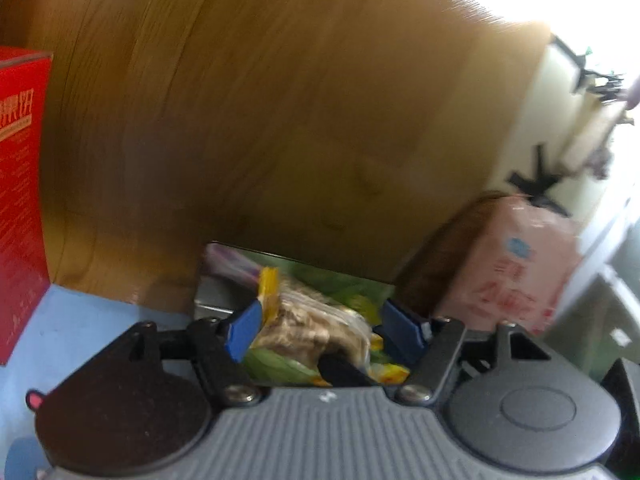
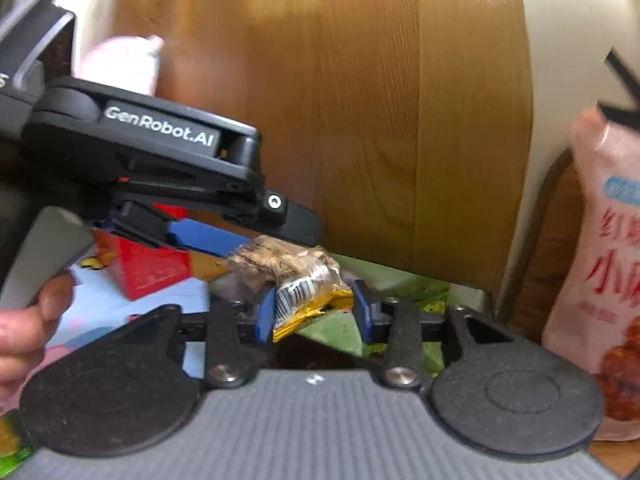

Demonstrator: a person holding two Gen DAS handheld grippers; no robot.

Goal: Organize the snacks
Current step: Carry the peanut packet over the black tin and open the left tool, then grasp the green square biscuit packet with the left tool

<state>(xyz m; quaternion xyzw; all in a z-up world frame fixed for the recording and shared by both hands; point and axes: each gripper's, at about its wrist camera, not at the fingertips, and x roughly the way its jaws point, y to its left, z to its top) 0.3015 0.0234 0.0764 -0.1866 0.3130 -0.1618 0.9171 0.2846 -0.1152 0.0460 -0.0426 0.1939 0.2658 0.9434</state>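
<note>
- the task's thing, a small clear-and-yellow plastic snack packet with brown pieces inside (image 2: 296,276), hangs in the air between the two grippers, above a green-lined open container (image 2: 340,332) and in front of a brown wood-grain panel (image 2: 360,120).
- the right gripper (image 2: 316,312) has its blue pads (image 2: 266,314) clamped on the packet's crimped yellow end, the one with the barcode.
- the left gripper (image 2: 224,236), held in a person's hand (image 2: 28,320), reaches in from the left in the right wrist view; its blue finger lies along the packet's other end. in the left wrist view the left gripper (image 1: 324,328) has the packet (image 1: 316,332) between its blue pads (image 1: 244,330), the left pad against it, but blur hides whether the right pad presses, so i cannot tell if it grips.
- a red cardboard box (image 1: 20,200) stands on the light blue surface (image 1: 100,320) to the left; a pink printed snack bag (image 2: 600,280) leans upright to the right.
- risks, as i judge them: with both tools on one thin packet, pulling apart could tear the film or spill the pieces.
- the right grip sits only on the crinkled end seal, so the packet may slip out if the left lets go.
- a swing to the right could knock the pink bag over.
</note>
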